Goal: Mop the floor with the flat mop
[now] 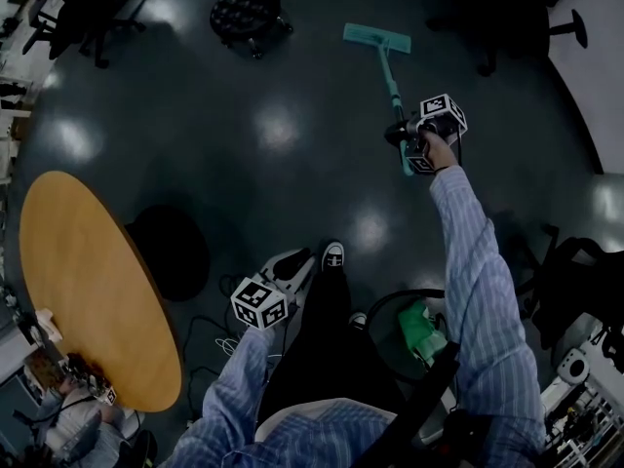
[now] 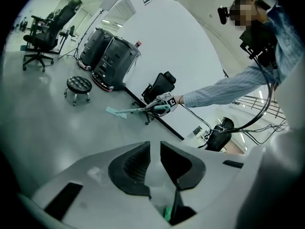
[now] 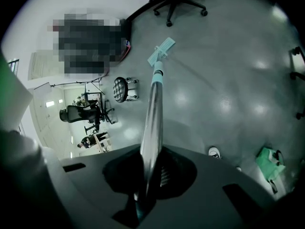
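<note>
head view shows my right gripper (image 1: 429, 131) pinching the mop (image 1: 388, 68) by its handle, pad flat on the floor (image 1: 273, 130) ahead; my left gripper (image 1: 292, 267) hangs empty, jaws slightly apart. i judge mopping is only under way.

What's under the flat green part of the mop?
Only the shiny grey floor. The mop head lies flat on it, its pole held in the right gripper. The patch beneath is covered, so any dirt there cannot be seen.

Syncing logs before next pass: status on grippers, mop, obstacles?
Right gripper shut on silver pole of teal flat mop. Left gripper open, empty. Mop head on grey floor; black round stool nearby, apart.
</note>
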